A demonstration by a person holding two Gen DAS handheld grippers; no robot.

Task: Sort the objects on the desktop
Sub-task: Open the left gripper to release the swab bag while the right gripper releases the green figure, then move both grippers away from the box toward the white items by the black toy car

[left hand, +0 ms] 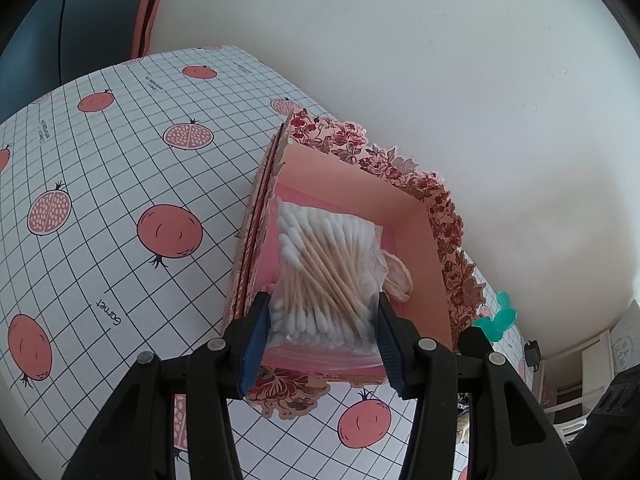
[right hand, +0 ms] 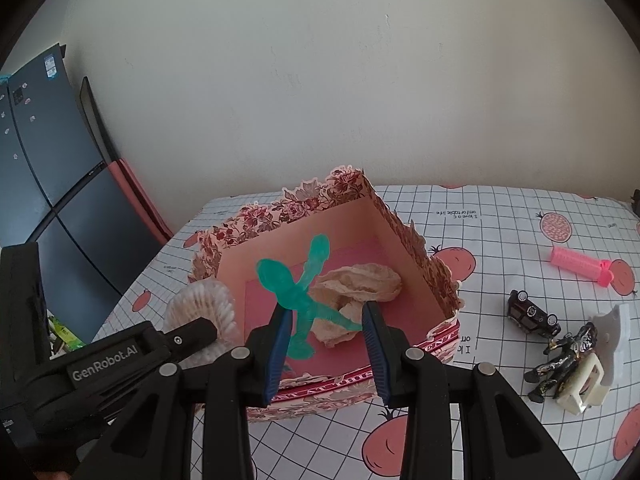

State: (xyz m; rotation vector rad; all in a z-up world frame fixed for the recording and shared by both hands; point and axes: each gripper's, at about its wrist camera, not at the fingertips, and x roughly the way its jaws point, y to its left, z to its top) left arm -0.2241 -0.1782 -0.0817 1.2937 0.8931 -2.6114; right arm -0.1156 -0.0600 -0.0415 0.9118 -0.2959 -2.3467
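My left gripper is clamped on a clear bag of cotton swabs, both blue pads pressing its sides, and the bag hangs inside the floral box, over its pink floor. In the right wrist view I see the same bag at the box's left edge, with the left gripper's black body reaching in from the lower left.

My right gripper has a green toy figure between its fingers. The figure lies against the left pad; the right pad stands clear of it, so the jaws are apart and I can't call it a firm grip. The figure sits over the box interior, in front of a crumpled beige wad lying on the box floor.

On the pomegranate-print cloth to the right of the box lie a pink roller, a black toy car, a black and gold figure and a white piece, the last two touching.
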